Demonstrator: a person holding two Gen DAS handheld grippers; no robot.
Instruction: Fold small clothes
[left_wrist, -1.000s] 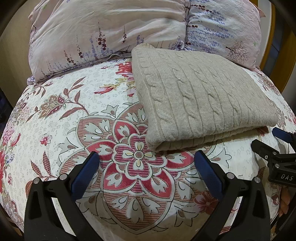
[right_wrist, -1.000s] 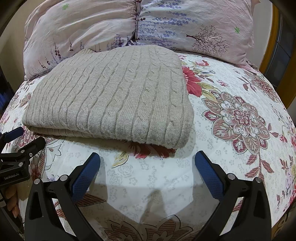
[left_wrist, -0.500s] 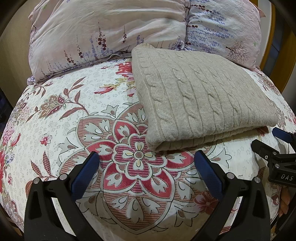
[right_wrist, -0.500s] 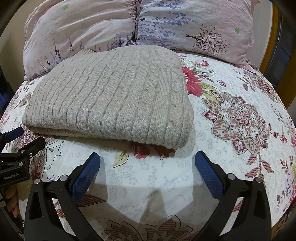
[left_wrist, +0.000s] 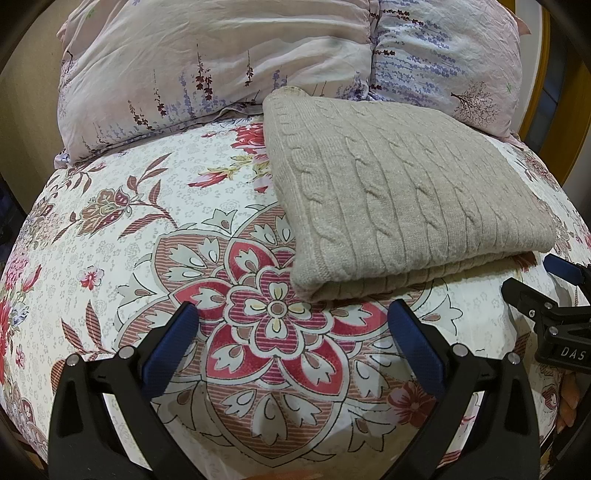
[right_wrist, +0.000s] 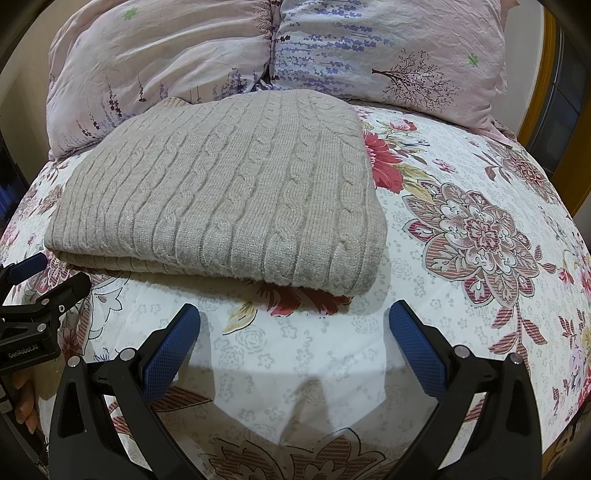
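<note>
My left tool (left_wrist: 291, 332) and right tool (right_wrist: 293, 332) are both wide and hold nothing, above the bed (left_wrist: 122, 236), near the folded sweater (right_wrist: 229, 192).

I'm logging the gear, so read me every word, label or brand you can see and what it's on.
"DAS": white letters on the right gripper body, cut off at the frame edge.
"GenRobot.AI": white print on the left gripper body.
Nothing readable on the sweater, pillows or bedsheet.

A bed in a floral sheet (left_wrist: 110, 229), two pale flowered pillows (right_wrist: 388, 48) at its head — beige wall (left_wrist: 26, 85) behind.
</note>
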